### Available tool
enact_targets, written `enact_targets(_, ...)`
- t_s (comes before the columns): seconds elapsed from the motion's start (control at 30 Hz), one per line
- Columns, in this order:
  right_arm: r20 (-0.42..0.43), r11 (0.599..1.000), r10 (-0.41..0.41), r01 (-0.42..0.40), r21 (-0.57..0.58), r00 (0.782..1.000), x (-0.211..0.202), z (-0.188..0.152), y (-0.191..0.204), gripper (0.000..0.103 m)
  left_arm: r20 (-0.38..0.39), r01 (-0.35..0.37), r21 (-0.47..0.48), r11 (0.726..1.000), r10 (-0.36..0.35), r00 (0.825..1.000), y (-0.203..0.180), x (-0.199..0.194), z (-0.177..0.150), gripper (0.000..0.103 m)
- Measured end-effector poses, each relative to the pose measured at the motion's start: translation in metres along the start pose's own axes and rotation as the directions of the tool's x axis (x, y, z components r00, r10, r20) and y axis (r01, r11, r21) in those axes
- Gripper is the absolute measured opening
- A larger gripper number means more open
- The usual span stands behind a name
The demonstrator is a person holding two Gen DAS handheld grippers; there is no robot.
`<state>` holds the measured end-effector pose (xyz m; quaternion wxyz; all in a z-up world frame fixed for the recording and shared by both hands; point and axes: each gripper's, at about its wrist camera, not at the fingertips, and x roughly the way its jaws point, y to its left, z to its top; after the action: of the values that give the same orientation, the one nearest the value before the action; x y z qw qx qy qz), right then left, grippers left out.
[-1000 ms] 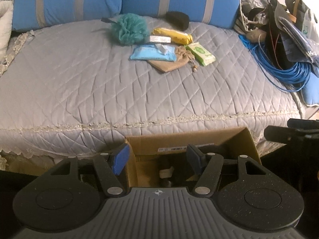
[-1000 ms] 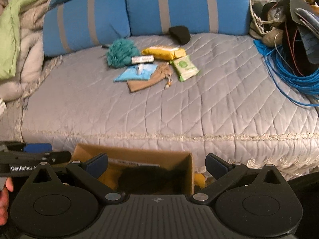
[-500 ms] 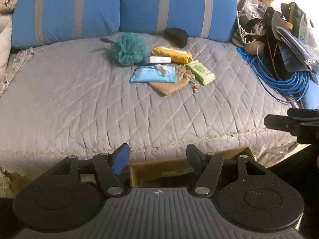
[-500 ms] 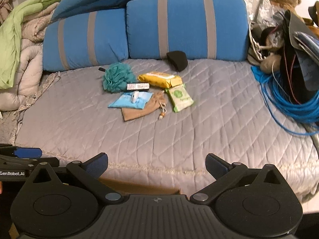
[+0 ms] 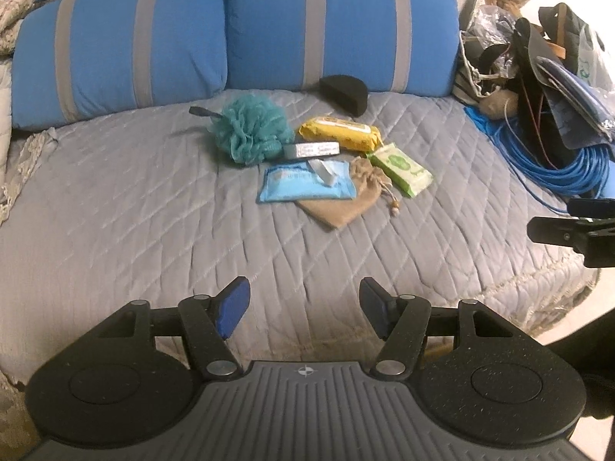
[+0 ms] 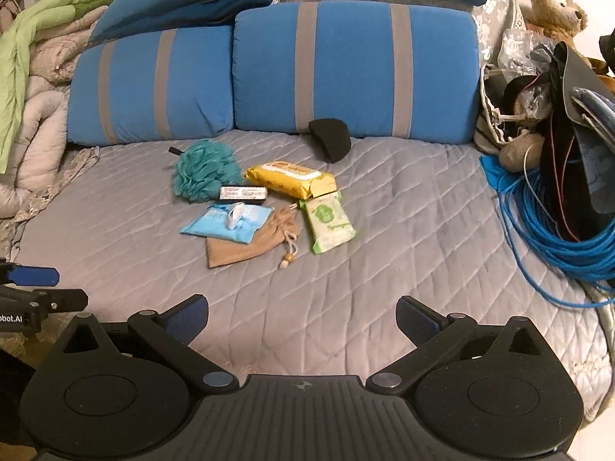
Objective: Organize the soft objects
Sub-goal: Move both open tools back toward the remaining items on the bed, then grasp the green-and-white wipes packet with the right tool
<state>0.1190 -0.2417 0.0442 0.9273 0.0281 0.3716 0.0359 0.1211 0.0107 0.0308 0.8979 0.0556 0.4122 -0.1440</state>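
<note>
A cluster of soft items lies on the grey quilted bed (image 5: 115, 207): a teal bath pouf (image 5: 250, 130) (image 6: 201, 171), a yellow wipes pack (image 5: 340, 132) (image 6: 292, 178), a blue wipes pack (image 5: 303, 184) (image 6: 226, 221), a green wipes pack (image 5: 399, 169) (image 6: 328, 223), a tan drawstring pouch (image 5: 346, 199) (image 6: 250, 246), a small grey tube (image 5: 311, 150) and a black sponge (image 5: 344, 94) (image 6: 330, 140). My left gripper (image 5: 303, 307) is open and empty above the bed's near part. My right gripper (image 6: 301, 317) is open and empty, well short of the cluster.
Two blue striped pillows (image 6: 346, 69) line the back. A coil of blue cable (image 6: 557, 238), bags and a teddy bear (image 6: 553, 7) crowd the right side. Folded blankets (image 6: 30, 115) lie at the left.
Both grippers have risen and moved forward over the bed. The cardboard box below the bed's edge has dropped out of both views. The items have not moved.
</note>
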Motion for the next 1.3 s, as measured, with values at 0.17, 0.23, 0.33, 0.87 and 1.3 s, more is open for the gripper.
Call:
enact_targets(0.17, 0.0, 1.0, -0.009, 0.009, -0.009, 1.0, 0.011, 0.008, -0.006, 0.103, 0.011, -0.006, 0.006, 1.0, 0.006, 1.0, 0.004, 0.01, 0.012, 0.062)
enact_targets(0.23, -0.002, 1.0, -0.009, 0.009, -0.016, 1.0, 0.016, 0.011, -0.008, 0.103, 0.016, -0.005, 0.008, 1.0, 0.005, 1.0, 0.005, 0.013, 0.017, 0.062)
enact_targets(0.33, -0.007, 0.999, -0.01, 0.01, -0.038, 1.0, 0.024, 0.016, -0.009, 0.103, 0.023, 0.0, 0.007, 1.0, 0.0, 1.0, 0.006, 0.018, 0.025, 0.062)
enact_targets(0.87, -0.014, 0.996, 0.002, -0.003, -0.089, 1.0, 0.088, 0.051, -0.017, 0.103, 0.044, -0.015, -0.005, 1.0, 0.016, 0.999, 0.017, 0.043, 0.049, 0.062)
enact_targets(1.3, -0.034, 0.983, -0.007, 0.001, -0.181, 0.999, 0.151, 0.069, -0.013, 0.103, 0.03, 0.001, -0.033, 0.999, 0.0, 1.0, 0.021, 0.046, 0.056, 0.062)
